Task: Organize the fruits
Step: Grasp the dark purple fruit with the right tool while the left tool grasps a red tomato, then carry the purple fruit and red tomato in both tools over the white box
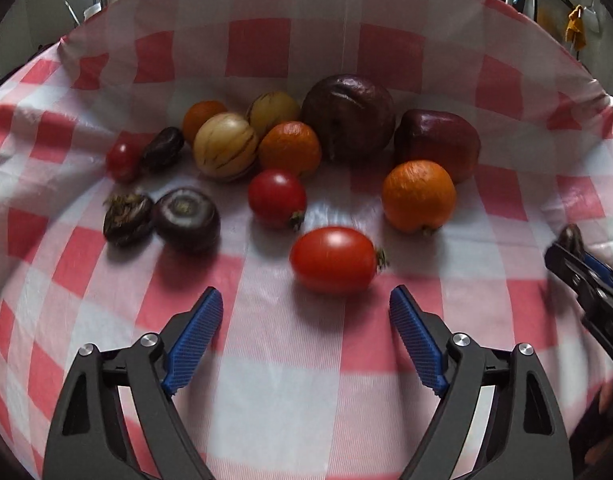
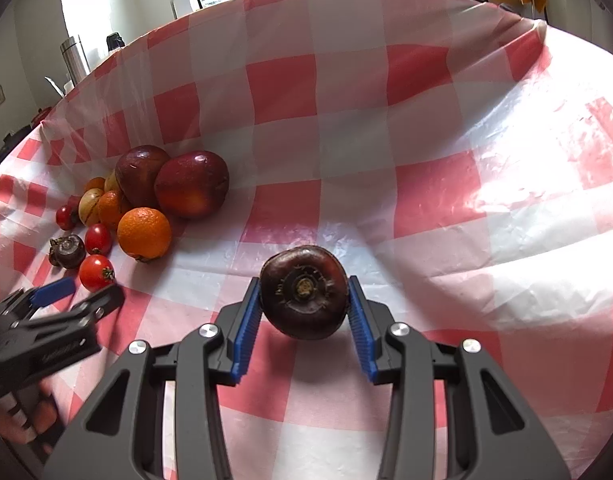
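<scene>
Right tongs: I had the right gripper (image 2: pixel 304 312) clamped on a dark water chestnut (image 2: pixel 303 292), pads pressing its two sides, flat base turned to the lens. I judged the side grip suited its squat shape.
Where it was: lifted off the checked tablecloth (image 2: pixel 426 160), over bare cloth well apart from the pile, which I read as the start of a separate group.
Left tongs: the left gripper (image 1: pixel 306 312) stood wide with nothing between the pads, aimed at the nearest red tomato (image 1: pixel 333 260), just beyond the tips and not touched.
Remaining fruit: two more water chestnuts (image 1: pixel 186 218) lay side by side at the left; oranges (image 1: pixel 418 196), striped yellow melons (image 1: pixel 225 146) and a dark red apple (image 1: pixel 436 144) sat clustered behind, unsorted.
Risk: I thought the round tomato might roll if nudged.
</scene>
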A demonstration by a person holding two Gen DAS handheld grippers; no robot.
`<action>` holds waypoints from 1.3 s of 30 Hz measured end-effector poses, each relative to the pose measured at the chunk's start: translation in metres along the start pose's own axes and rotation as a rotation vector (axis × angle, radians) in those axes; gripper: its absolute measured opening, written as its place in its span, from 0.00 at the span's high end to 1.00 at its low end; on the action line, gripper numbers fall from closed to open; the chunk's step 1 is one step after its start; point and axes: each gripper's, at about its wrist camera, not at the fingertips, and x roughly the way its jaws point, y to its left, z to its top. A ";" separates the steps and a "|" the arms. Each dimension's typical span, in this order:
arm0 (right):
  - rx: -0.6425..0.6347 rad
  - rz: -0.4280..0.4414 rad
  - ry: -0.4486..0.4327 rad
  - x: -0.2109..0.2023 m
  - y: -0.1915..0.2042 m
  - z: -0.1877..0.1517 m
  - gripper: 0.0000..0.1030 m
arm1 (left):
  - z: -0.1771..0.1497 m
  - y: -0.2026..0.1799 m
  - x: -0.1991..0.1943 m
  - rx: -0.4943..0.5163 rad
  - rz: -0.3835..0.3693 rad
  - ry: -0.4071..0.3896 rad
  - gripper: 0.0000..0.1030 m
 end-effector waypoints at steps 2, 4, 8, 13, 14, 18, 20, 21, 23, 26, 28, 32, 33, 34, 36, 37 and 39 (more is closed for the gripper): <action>0.006 0.011 0.007 0.000 -0.005 0.001 0.59 | 0.008 -0.002 0.006 0.000 0.002 -0.002 0.20; 0.007 0.021 0.015 0.001 -0.005 0.001 0.59 | 0.015 -0.003 0.011 -0.010 0.010 -0.002 0.21; 0.014 0.029 0.014 0.000 -0.006 0.001 0.59 | 0.019 -0.010 0.011 0.015 0.005 -0.012 0.37; 0.026 0.036 0.008 -0.002 -0.007 0.002 0.59 | -0.001 -0.017 -0.006 0.036 -0.029 -0.033 0.57; 0.031 0.044 0.009 -0.002 -0.008 0.002 0.59 | -0.013 -0.010 -0.015 0.039 -0.033 -0.042 0.57; 0.058 0.038 0.009 -0.003 -0.014 0.002 0.59 | -0.042 0.002 -0.039 0.007 -0.066 -0.063 0.57; 0.075 0.036 0.009 -0.008 -0.016 -0.001 0.59 | -0.055 0.006 -0.053 0.002 -0.074 -0.080 0.57; 0.096 0.039 0.014 -0.013 -0.017 -0.006 0.59 | -0.061 0.008 -0.060 0.004 -0.076 -0.087 0.57; 0.134 0.060 0.024 -0.025 -0.016 -0.019 0.59 | -0.074 0.010 -0.076 0.015 -0.088 -0.097 0.57; 0.184 0.123 0.007 -0.054 -0.007 -0.049 0.59 | -0.099 0.010 -0.096 0.032 -0.101 -0.118 0.57; 0.232 0.174 -0.017 -0.078 -0.004 -0.072 0.59 | -0.116 0.009 -0.110 0.047 -0.107 -0.126 0.57; 0.250 0.215 -0.042 -0.117 0.007 -0.109 0.59 | -0.142 0.012 -0.129 0.066 -0.119 -0.130 0.57; 0.233 0.216 -0.043 -0.123 0.010 -0.115 0.59 | -0.150 0.013 -0.136 0.078 -0.119 -0.135 0.57; 0.213 0.221 -0.044 -0.130 0.013 -0.121 0.59 | -0.157 0.013 -0.140 0.089 -0.118 -0.138 0.57; 0.187 0.229 -0.044 -0.142 0.019 -0.131 0.59 | -0.172 0.014 -0.148 0.114 -0.110 -0.142 0.57; 0.178 0.228 -0.044 -0.146 0.022 -0.134 0.59 | -0.178 0.015 -0.150 0.119 -0.109 -0.141 0.57; 0.159 0.225 -0.043 -0.155 0.026 -0.140 0.59 | -0.191 0.018 -0.155 0.121 -0.115 -0.137 0.57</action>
